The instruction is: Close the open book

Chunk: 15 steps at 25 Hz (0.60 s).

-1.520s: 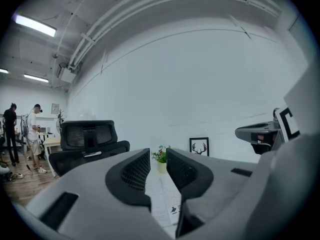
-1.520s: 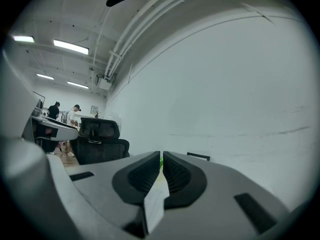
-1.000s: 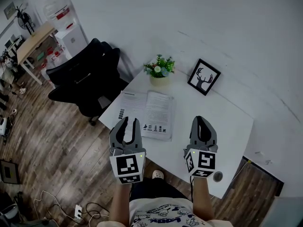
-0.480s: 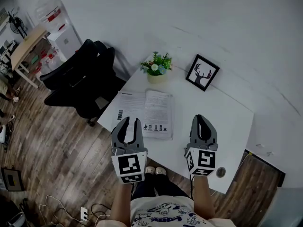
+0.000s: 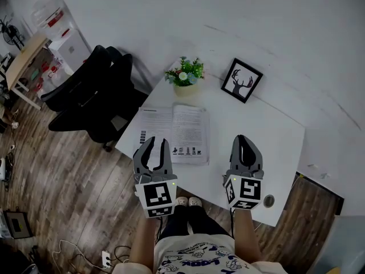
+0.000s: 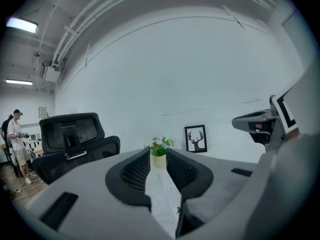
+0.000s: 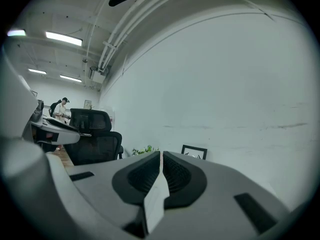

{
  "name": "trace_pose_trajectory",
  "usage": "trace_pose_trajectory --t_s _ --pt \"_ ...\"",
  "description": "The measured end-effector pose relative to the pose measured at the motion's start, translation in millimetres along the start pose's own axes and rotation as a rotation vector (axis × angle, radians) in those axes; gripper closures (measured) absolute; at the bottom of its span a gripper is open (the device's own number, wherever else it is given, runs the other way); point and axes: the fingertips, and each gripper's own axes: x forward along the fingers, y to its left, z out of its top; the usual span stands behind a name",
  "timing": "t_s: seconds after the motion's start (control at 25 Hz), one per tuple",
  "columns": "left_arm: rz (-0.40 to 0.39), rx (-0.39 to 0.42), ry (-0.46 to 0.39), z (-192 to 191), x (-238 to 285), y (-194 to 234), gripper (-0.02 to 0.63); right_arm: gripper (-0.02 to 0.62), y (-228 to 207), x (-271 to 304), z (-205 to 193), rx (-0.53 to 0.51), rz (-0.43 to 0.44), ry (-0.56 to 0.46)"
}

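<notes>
- Left gripper (image 5: 157,143) hovers empty with its jaws a narrow gap apart. It is on the person's side of the potted plant (image 5: 183,76), probably lined up to catch a page edge.
- Right gripper (image 5: 244,139) has its jaws together and holds nothing. It hangs rightward of the plant and nearer the person, seemingly kept clear.
- Open book (image 5: 174,133) lies flat, both halves spread, just in front of the plant on the white table (image 5: 271,127).
</notes>
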Motion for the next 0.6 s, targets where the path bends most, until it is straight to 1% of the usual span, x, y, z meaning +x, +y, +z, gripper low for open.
trace_pose_trajectory --t_s 0.16,0.24,0.4,0.52,0.6 --pt "-0.02 0.042 0.006 -2.2 5.4 -2.2 0.526 0.56 -1.2 1.9 -3.2 0.003 -0.014 0.005" --pt "-0.026 0.076 0.007 -3.9 8.6 -3.3 0.526 0.56 0.2 3.6 -4.5 0.001 -0.018 0.007" --pt "-0.05 0.214 0.018 -11.0 14.6 -10.4 0.522 0.56 2.4 4.2 -8.7 -0.002 -0.029 0.015" --pt "-0.061 0.338 0.022 -17.0 18.1 -17.6 0.48 0.56 3.3 3.6 -12.8 -0.002 -0.036 0.024" --pt "-0.07 0.413 0.02 -21.2 20.3 -24.9 0.482 0.56 3.2 2.5 -14.9 -0.003 -0.041 0.03"
